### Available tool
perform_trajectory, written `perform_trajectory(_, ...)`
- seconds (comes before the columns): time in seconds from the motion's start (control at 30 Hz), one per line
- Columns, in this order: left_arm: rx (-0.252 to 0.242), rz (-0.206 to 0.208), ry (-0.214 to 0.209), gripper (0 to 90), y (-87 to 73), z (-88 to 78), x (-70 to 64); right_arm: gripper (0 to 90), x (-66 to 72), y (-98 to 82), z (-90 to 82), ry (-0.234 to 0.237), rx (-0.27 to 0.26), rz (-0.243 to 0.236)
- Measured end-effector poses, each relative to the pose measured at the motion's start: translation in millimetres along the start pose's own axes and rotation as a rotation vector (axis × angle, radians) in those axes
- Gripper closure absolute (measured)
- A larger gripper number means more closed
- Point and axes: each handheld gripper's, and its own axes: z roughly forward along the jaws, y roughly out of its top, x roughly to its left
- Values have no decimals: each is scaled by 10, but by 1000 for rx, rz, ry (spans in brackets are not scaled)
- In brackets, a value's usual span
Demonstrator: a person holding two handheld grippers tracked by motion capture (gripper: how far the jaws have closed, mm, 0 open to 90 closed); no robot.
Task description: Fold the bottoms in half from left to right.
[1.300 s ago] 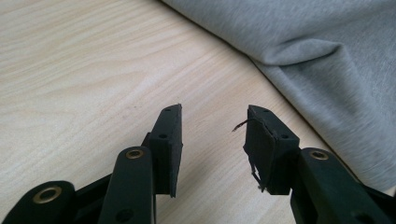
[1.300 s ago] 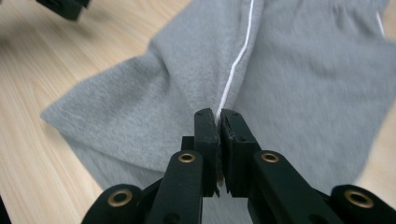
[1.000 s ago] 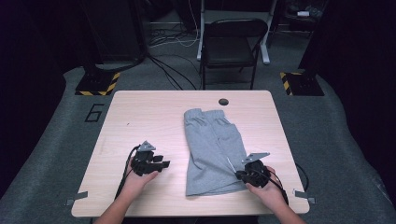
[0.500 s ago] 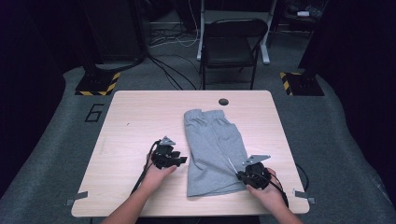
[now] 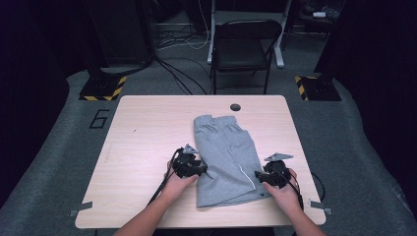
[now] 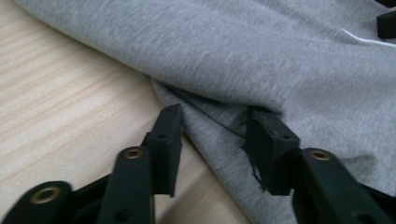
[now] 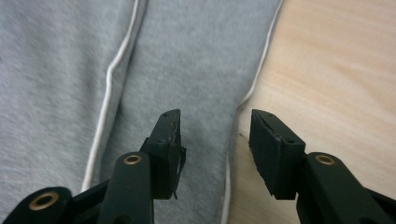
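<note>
Grey shorts (image 5: 223, 157) with thin white piping lie flat on the wooden table (image 5: 142, 142), waistband away from me. My left gripper (image 5: 199, 169) is at their left edge. In the left gripper view its jaws (image 6: 217, 114) have just been closing and straddle the folded edge of the shorts (image 6: 261, 56) without pinching it. My right gripper (image 5: 258, 176) is at the lower right edge. Its jaws (image 7: 215, 116) have just been opening and stand apart over the piped hem of the shorts (image 7: 56, 70), one on cloth and one over bare wood.
A round cable hole (image 5: 235, 106) sits near the table's far edge. Behind the table stands a black folding chair (image 5: 246, 39). Hazard-striped bases (image 5: 101, 88) (image 5: 314, 86) flank it on the grey floor. Bare wood stretches left of the shorts.
My left hand has slid right across the table to the shorts' left edge. The right gripper's jaws, shut at the right hem before, have opened; that hand shifted slightly.
</note>
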Motion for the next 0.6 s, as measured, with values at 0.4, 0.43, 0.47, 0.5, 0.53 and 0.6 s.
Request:
perform_trajectory(0.4, 59, 26, 59, 884, -93, -212, 108, 853, 183, -10, -19, 148, 28, -22)
perform_trajectory(0.43, 68, 33, 69, 884, -118, -259, 127, 853, 183, -10, -19, 148, 28, -22)
perform_trajectory(0.47, 74, 38, 79, 884, -143, -310, 152, 853, 210, -13, -11, 157, 19, -60)
perform_trajectory(0.5, 75, 29, 75, 885, -170, -358, 179, 853, 265, -9, -14, 165, 31, -65)
perform_trajectory(0.53, 78, 24, 76, 885, -196, -407, 204, 853, 369, 4, -10, 182, 42, -88)
perform_trajectory(0.6, 88, 27, 82, 885, -253, -494, 241, 852, 410, 13, 0, 190, 40, -117)
